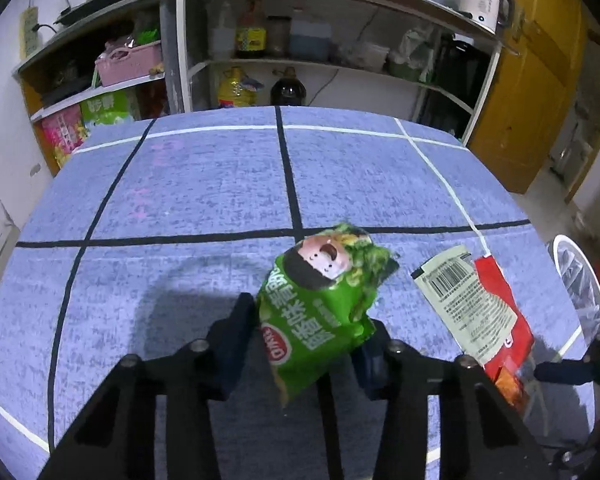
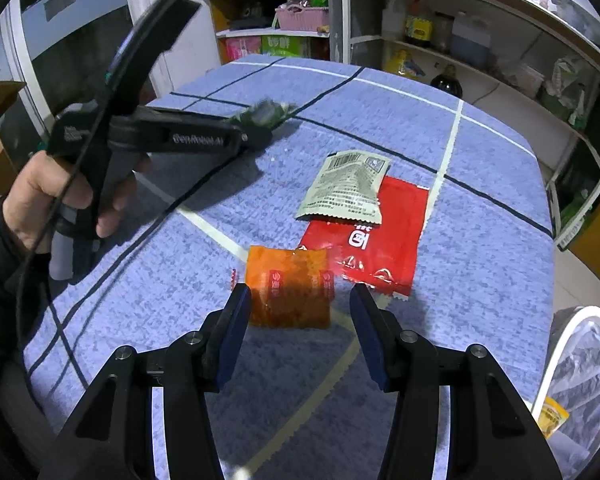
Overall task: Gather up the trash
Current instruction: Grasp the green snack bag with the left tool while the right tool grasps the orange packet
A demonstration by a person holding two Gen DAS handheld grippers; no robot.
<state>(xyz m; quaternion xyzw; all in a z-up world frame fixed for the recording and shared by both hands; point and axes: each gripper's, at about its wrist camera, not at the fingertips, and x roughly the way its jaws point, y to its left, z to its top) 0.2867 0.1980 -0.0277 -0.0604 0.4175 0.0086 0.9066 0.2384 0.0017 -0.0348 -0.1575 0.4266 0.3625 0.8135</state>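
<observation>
left claw (image 1: 312,320) pinches crinkled glossy green wrapper (image 1: 324,300).

3 wrappers (image 2: 360,216) overlap on the table (image 2: 480,272); the bin (image 2: 584,360) seemingly stands beside its edge.

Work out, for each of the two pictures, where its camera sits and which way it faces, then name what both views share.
Left wrist view: rides the left gripper, looking down across the blue table toward the shelves; its fingers flank the green snack bag.
Right wrist view: rides the right gripper, looking down at the orange sachet between its open jaws; the person's left hand shows.
Shared: the green bag, pale barcode packet, red wrapper, white bin, shelves.
</observation>
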